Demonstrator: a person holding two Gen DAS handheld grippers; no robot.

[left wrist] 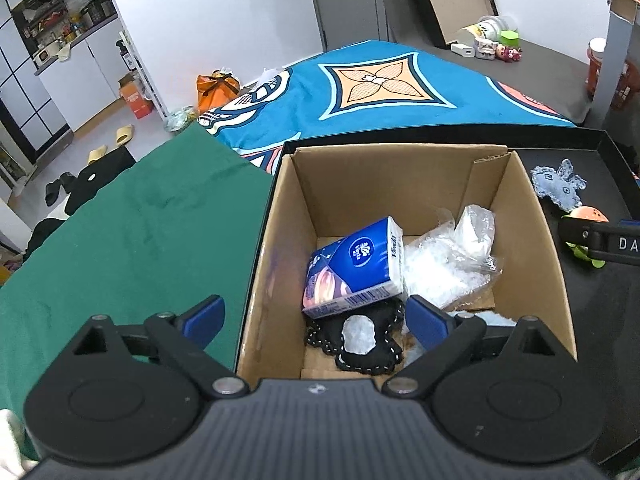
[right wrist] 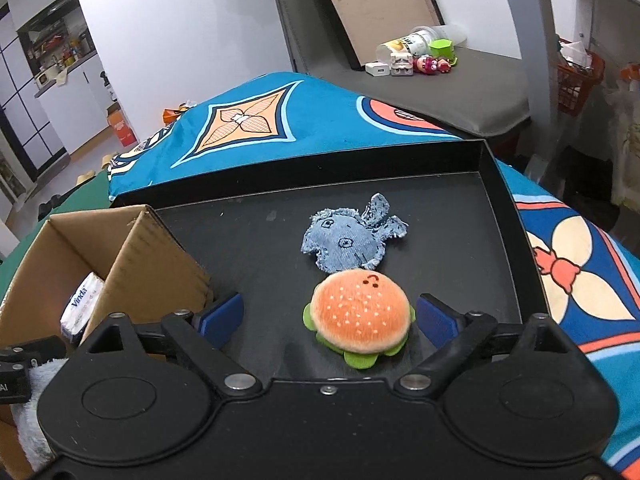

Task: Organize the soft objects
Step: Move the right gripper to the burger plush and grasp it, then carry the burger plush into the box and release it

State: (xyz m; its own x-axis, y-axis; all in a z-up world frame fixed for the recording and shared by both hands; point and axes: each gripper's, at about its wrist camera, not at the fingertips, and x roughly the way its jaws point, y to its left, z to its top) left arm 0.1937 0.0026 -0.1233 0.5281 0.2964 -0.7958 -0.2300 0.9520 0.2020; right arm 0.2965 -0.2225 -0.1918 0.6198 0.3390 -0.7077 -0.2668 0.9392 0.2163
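A cardboard box [left wrist: 288,240] stands in a black tray [right wrist: 500,208]. In the box lie a blue tissue pack [left wrist: 354,268], a clear plastic bag [left wrist: 448,260] and a black plush with a white patch [left wrist: 360,340]. My left gripper [left wrist: 316,320] is open above the box's near left wall. A plush burger [right wrist: 360,316] and a denim plush [right wrist: 348,240] lie on the tray floor, touching. My right gripper [right wrist: 330,316] is open with the burger between its fingers. The burger [left wrist: 586,216] and denim plush [left wrist: 558,184] also show in the left wrist view.
The tray rests on a bed with a blue patterned blanket [left wrist: 360,92] and a green cloth [left wrist: 120,224]. A grey surface behind holds small toys and a cup [right wrist: 416,56]. An orange basket [right wrist: 576,80] stands at the right. A light-blue fluffy cloth [right wrist: 28,420] sits at the box's near edge.
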